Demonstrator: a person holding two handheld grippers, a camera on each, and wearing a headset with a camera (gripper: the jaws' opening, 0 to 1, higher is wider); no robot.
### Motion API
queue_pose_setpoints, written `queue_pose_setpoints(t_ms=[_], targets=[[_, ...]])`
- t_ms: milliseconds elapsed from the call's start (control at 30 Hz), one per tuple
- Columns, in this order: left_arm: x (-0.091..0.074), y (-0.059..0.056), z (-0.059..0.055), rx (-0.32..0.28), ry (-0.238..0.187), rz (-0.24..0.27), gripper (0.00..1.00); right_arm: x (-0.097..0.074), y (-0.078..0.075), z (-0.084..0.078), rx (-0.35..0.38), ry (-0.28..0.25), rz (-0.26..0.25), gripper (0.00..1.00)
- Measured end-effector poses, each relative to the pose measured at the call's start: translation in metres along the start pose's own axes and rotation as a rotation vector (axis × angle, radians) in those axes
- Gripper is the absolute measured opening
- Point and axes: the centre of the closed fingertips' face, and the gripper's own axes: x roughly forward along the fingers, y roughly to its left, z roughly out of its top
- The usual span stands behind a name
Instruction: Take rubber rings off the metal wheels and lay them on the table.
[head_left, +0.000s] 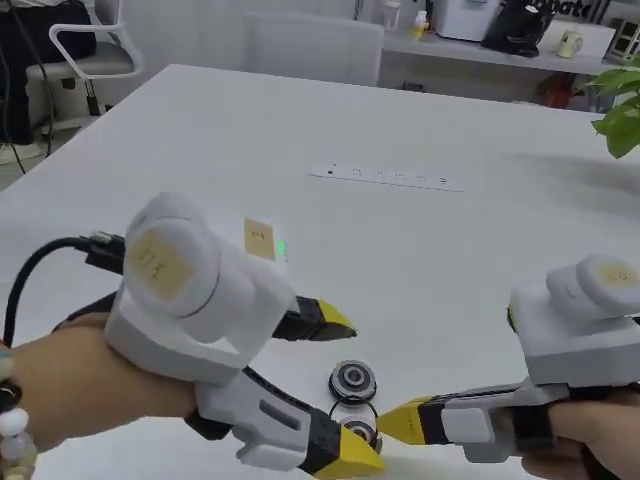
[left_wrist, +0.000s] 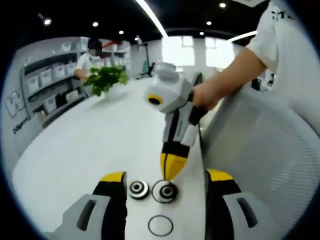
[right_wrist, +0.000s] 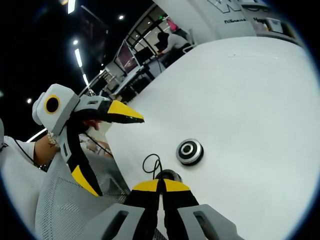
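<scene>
L gripper (head_left: 348, 390): jaws wide apart, nothing held. In head view one yellow tip sits at 12 o'clock of the wheel pair and the other at 6, so both wheels lie in the gap.

R gripper (head_left: 395, 421): comes in from 3 o'clock with jaws together. Its yellow point is right at the near wheel (head_left: 360, 432). Can't tell from here if it touches the wheel or has anything nipped.

Far wheel (head_left: 353, 380): just beside the near one at its 12 o'clock, flat on the table (head_left: 300, 130), dark rim w/ bright hub. Nothing is touching it.

Ring (left_wrist: 160, 225): one thin black ring lies loose and flat on the table. In the left gripper view it's at 6 o'clock of the wheels, apart from both, between the L jaws. The right gripper view shows a thin black loop at approx 10 o'clock of the near wheel, close to the R tip.

In the left gripper view the near wheel has a fine black line round it w/ a sliver of white inside. Can't say if that's a ring half off or just the rim.

Wheels and ring sit at the table's near edge, 6 o'clock in head view.

Further out on the table: a white power strip (head_left: 385, 178) at 12 o'clock, well apart from the work, and a plant (head_left: 620, 110) at approx 2 o'clock on the far edge.
</scene>
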Motion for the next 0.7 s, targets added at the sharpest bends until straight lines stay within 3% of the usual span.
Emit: queue_pose_setpoints(t_ms=[300,433,700], targets=[[-0.041,0.009,-0.006,0.01,0.012,0.066,0.73,-0.005,0.005,0.01,-0.008,-0.044,0.005,0.0],[-0.059,0.011,-0.009,-0.014,-0.009,0.112,0.8,-0.008,0.009,0.013,-0.011,-0.06,0.008,0.0],[-0.088,0.009,-0.022,-0.062,-0.016,0.184,0.82,-0.01,0.009,0.017,-0.01,-0.077,0.014,0.0]])
